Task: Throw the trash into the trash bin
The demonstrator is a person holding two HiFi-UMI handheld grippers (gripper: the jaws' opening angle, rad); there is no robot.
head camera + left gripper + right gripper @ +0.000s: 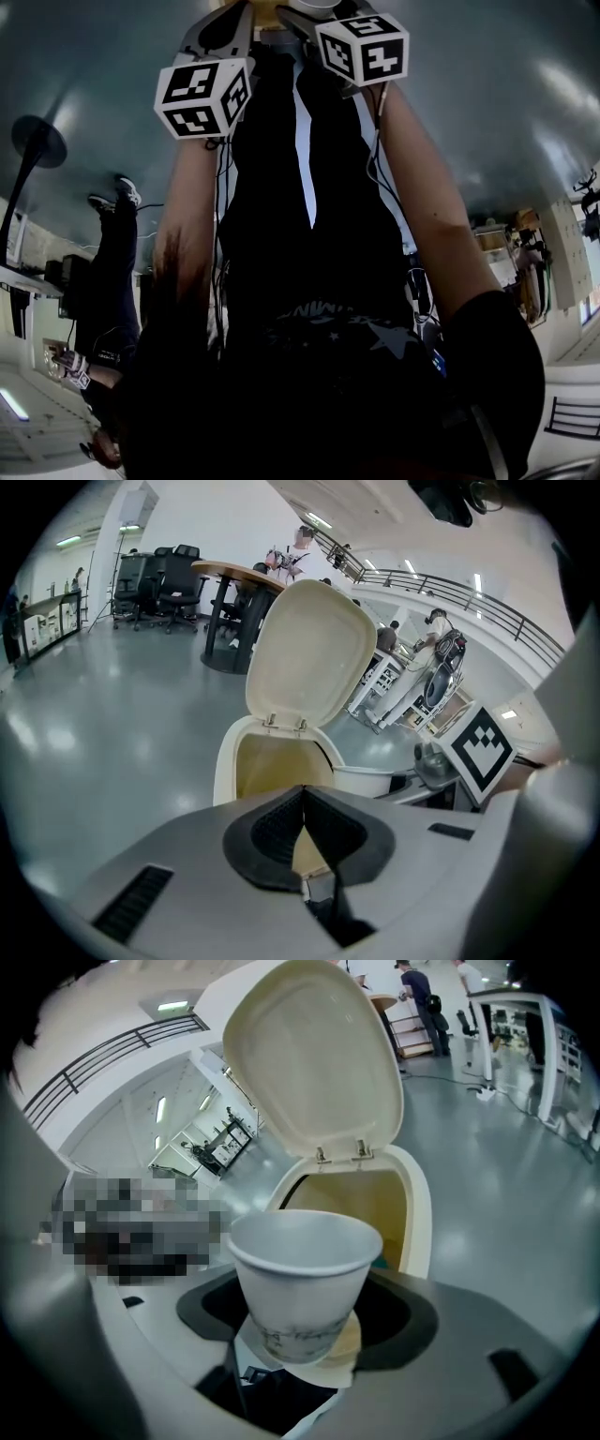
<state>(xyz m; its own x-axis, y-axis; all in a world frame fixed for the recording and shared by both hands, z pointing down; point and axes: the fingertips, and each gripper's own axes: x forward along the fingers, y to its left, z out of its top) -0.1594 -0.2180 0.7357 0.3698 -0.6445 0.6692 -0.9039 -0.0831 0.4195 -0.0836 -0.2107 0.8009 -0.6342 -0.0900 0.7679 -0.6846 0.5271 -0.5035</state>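
While the right hand-held gripper (305, 1314) clamps an upright white paper cup (298, 1260) between wide jaws, the open-lidded cream plastic trash bin (419, 1218) stands just beyond; the left hand-held gripper (302, 795) is closed, empty.

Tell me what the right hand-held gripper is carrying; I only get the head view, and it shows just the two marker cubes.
Observer: The right hand-held gripper grips a white paper cup, held upright.
Operator: Report on the trash bin.
Observer: The trash bin stands just beyond the cup, with its lid tipped up and open.
Operator: Check the other one.
Observer: The left hand-held gripper has its jaws closed together with nothing between them.
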